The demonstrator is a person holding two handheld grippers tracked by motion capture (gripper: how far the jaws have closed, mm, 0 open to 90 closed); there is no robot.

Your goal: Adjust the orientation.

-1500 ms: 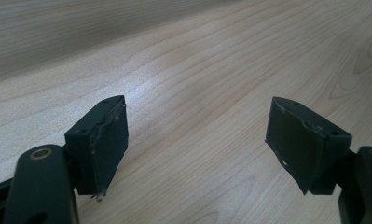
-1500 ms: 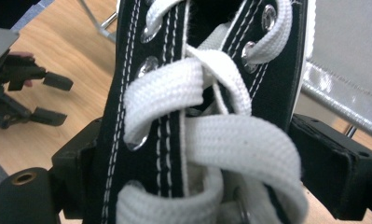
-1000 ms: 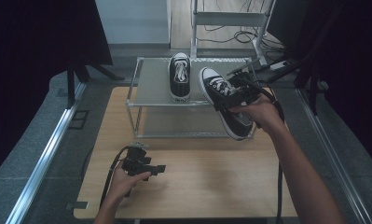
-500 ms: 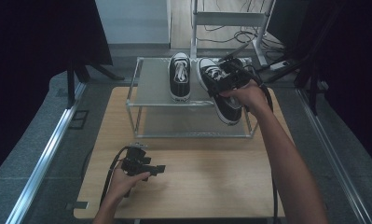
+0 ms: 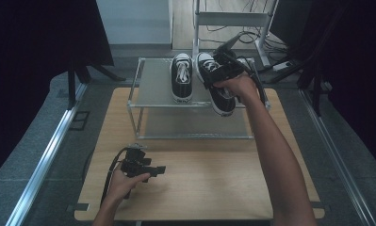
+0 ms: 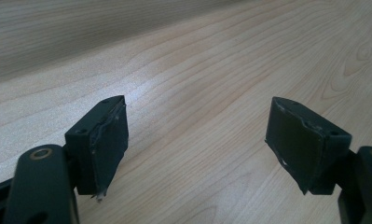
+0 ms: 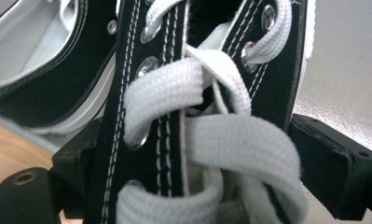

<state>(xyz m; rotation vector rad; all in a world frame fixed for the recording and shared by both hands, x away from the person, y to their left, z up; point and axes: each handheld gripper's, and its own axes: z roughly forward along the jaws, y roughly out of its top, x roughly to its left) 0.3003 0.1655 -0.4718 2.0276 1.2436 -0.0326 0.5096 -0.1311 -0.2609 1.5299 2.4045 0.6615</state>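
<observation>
Setting black canvas shoe with white laces (image 5: 217, 87) beside its twin shoe (image 5: 181, 76) on grey metal rack shelf (image 5: 153, 87). Right gripper (image 5: 222, 70) jaws clamp laced top; lower flat, then let go. Left gripper (image 5: 150, 170) jaws wide open, empty, on wooden worktop (image 5: 214, 181).

Table (image 5: 195, 188) is viewed from above, near side, facing forward. Its wood (image 6: 197, 70) is seen close by the left gripper view. Laces (image 7: 207, 126) of the shoe (image 5: 221, 96) are seen very close by the right gripper view.

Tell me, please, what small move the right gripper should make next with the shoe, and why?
Probably ease the held shoe further onto the rack shelf and level it: the right gripper clamps its laced upper, its toe overhangs the front edge, and the other shoe already sits flat beside it.
</observation>
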